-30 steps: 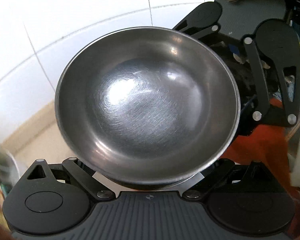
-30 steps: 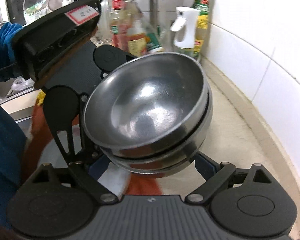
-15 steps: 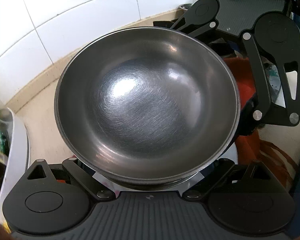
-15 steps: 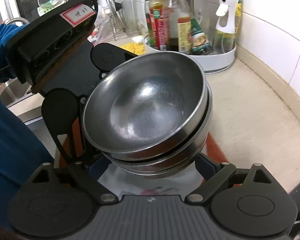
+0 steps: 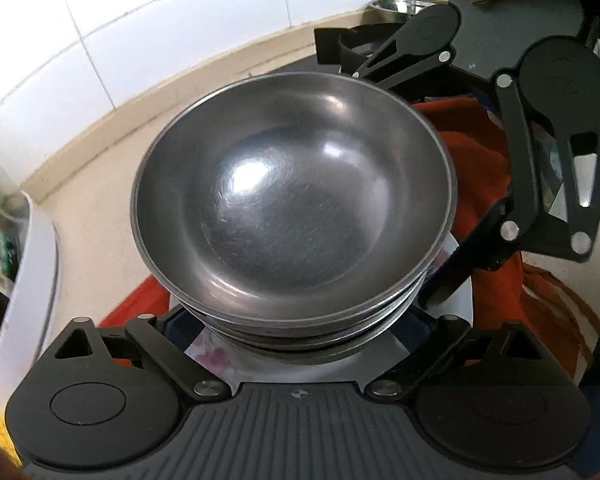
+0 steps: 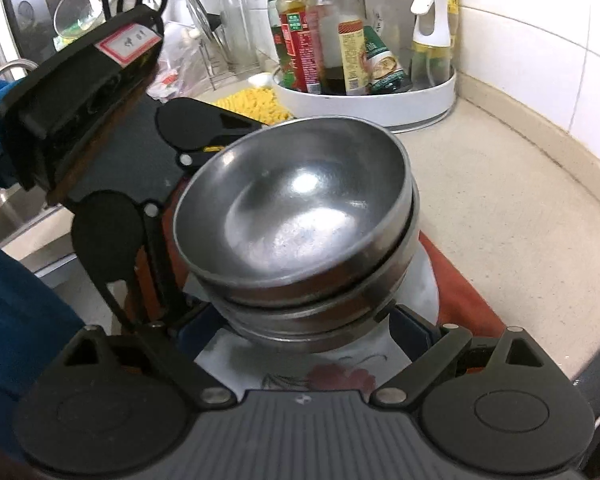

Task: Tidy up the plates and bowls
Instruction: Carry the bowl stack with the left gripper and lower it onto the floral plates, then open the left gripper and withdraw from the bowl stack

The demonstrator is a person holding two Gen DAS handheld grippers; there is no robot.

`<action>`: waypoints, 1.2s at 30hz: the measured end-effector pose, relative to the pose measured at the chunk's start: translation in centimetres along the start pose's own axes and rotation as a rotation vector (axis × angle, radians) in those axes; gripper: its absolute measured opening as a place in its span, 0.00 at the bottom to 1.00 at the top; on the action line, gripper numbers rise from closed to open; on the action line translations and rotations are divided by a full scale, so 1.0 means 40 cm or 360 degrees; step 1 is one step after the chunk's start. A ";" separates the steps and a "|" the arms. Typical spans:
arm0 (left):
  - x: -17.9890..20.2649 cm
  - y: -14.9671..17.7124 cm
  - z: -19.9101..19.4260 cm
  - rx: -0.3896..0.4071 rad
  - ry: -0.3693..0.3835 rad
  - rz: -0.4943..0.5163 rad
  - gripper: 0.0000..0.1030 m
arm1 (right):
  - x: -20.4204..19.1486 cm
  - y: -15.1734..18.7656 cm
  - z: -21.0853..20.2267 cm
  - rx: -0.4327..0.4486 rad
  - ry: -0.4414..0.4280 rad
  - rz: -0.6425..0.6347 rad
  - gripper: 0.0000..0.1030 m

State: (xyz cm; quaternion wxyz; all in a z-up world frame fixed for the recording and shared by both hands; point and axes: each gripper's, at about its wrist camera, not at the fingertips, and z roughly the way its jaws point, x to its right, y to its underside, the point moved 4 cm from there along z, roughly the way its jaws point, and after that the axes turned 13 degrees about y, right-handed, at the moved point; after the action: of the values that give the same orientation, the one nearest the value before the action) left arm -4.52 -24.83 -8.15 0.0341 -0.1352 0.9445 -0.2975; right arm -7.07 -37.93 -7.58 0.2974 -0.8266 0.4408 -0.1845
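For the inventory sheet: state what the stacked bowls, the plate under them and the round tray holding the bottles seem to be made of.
Stacked bowls: apparently stainless steel, brushed finish; grey metallic sheen, fine circular scratches, bright highlights.
Plate: probably glazed ceramic, possibly melamine; glossy white with a printed floral motif.
Round tray: likely plastic; smooth, uniform, opaque white wall.
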 end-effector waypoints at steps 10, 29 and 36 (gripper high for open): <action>-0.033 0.064 -0.044 0.0043 -0.0084 -0.0233 1.00 | -0.046 0.049 -0.132 -0.0015 0.0285 0.0261 0.86; 0.004 0.129 -0.304 0.0464 -0.0221 -0.0828 1.00 | -0.315 -0.002 -0.307 0.0544 0.0794 0.0970 0.92; 0.018 0.136 -0.355 0.0528 -0.0338 -0.0835 1.00 | -0.355 0.015 -0.322 0.0590 0.0895 0.1170 0.92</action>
State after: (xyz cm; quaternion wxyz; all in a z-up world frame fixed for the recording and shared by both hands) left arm -8.53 -12.89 0.39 0.0761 -0.3967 0.8073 -0.4301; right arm -22.47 -30.52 1.16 0.3543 -0.4680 0.7259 -0.3584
